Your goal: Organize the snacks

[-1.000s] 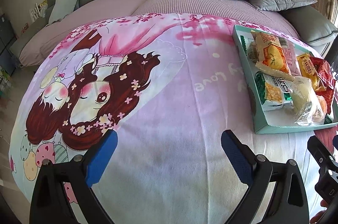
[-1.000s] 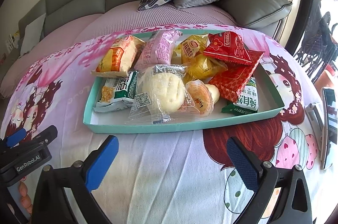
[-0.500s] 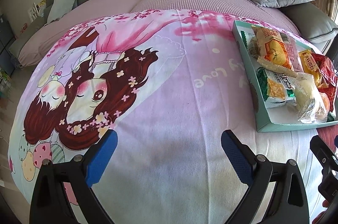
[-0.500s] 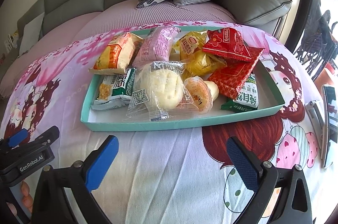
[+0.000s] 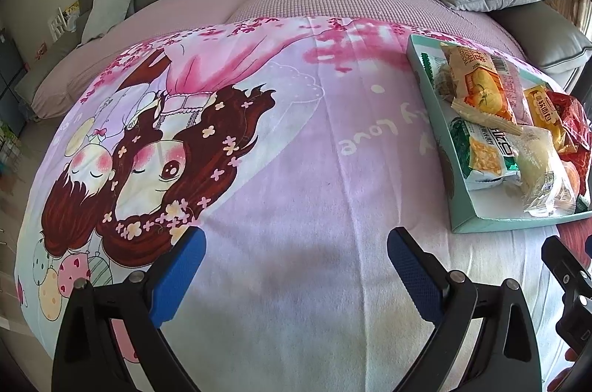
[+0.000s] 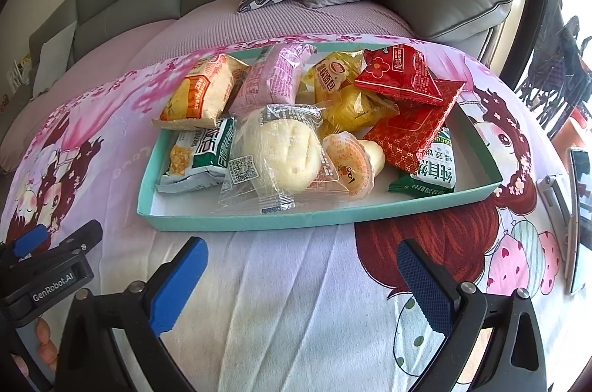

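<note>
On the pink cartoon blanket (image 6: 296,299) stands a shallow teal tray (image 6: 259,220) heaped with wrapped snacks (image 6: 292,147): red, yellow, pink and clear packets. The right gripper (image 6: 299,281), before the tray, and the left gripper (image 5: 296,266), beside it, both gape wide, holding nothing.

- You can read "GenRobot.AI" on the left gripper (image 6: 50,275).
- "Love" is printed on the blanket (image 5: 370,136).
- "BISCUIT" shows on the green packet (image 6: 434,170).
</note>
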Tool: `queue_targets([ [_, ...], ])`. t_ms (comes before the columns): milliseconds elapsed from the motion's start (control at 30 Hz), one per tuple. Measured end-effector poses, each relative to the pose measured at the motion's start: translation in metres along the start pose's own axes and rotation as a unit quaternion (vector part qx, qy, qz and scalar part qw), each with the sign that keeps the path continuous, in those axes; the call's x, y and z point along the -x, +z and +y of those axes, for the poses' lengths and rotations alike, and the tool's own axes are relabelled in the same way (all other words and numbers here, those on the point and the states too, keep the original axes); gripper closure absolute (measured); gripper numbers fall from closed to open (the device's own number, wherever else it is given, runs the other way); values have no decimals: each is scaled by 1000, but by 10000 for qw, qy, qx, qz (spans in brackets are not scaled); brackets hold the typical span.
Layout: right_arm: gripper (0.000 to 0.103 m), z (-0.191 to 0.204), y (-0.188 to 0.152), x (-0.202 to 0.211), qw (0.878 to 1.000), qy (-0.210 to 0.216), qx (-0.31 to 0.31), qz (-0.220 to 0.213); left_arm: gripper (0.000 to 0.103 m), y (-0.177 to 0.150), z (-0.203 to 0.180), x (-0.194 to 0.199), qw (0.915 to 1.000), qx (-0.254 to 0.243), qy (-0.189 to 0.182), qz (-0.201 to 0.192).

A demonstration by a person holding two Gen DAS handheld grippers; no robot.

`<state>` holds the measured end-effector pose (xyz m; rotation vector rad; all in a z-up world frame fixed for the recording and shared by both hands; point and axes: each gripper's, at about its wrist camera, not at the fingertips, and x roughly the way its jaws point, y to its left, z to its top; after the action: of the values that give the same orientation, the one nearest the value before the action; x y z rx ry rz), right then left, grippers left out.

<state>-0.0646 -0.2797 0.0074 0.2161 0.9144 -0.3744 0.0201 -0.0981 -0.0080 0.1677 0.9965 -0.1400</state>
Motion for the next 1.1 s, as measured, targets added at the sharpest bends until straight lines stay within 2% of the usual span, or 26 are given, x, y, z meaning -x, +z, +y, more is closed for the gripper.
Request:
queue_targets([
  [1100, 0, 0, 0, -4, 10000, 10, 15, 20, 4, -3, -1, -2, 9998, -107, 145, -33],
])
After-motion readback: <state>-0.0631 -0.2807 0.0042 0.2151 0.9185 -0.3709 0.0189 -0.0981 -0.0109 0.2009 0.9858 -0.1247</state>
